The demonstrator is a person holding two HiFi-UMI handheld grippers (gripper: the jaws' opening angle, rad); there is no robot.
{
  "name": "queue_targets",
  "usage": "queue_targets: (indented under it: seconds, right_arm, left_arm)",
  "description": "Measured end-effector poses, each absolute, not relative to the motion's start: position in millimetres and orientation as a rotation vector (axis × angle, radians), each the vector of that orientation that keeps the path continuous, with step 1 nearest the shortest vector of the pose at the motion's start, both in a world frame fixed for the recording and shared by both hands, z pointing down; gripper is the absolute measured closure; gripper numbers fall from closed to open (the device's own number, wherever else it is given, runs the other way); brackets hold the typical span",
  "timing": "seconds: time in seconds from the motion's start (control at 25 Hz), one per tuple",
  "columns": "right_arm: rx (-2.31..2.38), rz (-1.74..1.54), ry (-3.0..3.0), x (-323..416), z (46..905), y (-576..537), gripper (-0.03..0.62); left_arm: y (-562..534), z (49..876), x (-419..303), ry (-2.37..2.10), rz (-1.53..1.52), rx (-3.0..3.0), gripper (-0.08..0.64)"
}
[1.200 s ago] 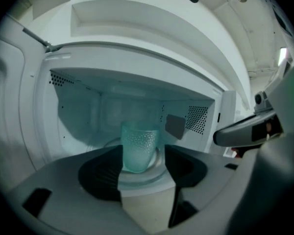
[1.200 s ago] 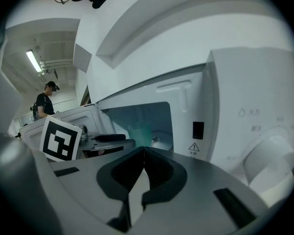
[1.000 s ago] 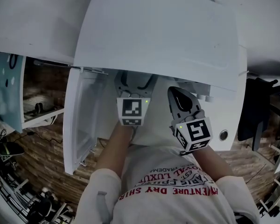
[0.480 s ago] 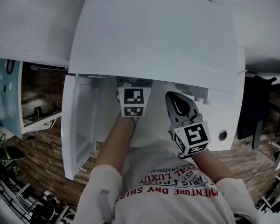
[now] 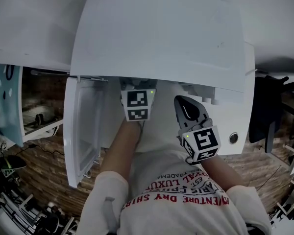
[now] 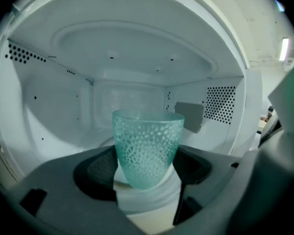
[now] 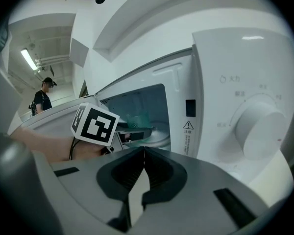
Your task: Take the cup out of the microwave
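Observation:
A pale green dotted glass cup [image 6: 147, 148] stands upright on the turntable [image 6: 149, 196] inside the white microwave [image 5: 161, 38]. My left gripper [image 6: 147, 173] reaches into the cavity. Its jaws are closing, with the cup between the dark pads [image 6: 100, 168], which sit close along its sides. From above, only the left gripper's marker cube [image 5: 137, 105] shows under the microwave's top. My right gripper [image 5: 187, 105] hangs outside, in front of the control panel, with its jaws shut [image 7: 143, 153] on nothing. The right gripper view catches the cup [image 7: 139, 117] past the left gripper's cube [image 7: 94, 124].
The microwave door [image 5: 81, 126] stands swung open at the left. A round dial [image 7: 259, 129] sits on the panel at the right. A wooden floor [image 5: 44, 165] lies below, and a person [image 7: 40, 101] stands far off at the left.
The left gripper has pushed further into the microwave, so its jaws are now hidden under the top. The right gripper has stayed about where it was.

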State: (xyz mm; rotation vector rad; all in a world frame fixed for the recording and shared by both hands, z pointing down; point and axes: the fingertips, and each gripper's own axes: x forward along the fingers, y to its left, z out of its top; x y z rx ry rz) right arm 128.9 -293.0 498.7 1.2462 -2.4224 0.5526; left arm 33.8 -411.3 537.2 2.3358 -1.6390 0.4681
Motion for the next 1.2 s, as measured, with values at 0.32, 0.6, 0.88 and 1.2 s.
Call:
queue_targets:
  seconds: [0.32,0.6,0.88,1.2]
  right_arm:
    - [1.274,0.540,-2.420,126.0,492.1,-277.5,0.580]
    - [1.314,0.514,-2.418,117.2,484.2,-255.0,0.580]
    - [1.417,0.394,-2.456,118.5,449.8,-252.7,0.580]
    - [1.569,0.243,-2.505,126.8,388.4,-256.8,0.580]
  left_arm:
    - [-368.5,530.0,41.2,-1.562,0.453,2.381,0.209]
    - [-311.5,513.8,41.6,-1.479,0.466,2.457,0.209]
    - [-274.5,457.4,36.9,-1.483,0.397,2.584,0.209]
    - [-254.7,384.8,35.9,-1.466,0.297,2.692,0.209]
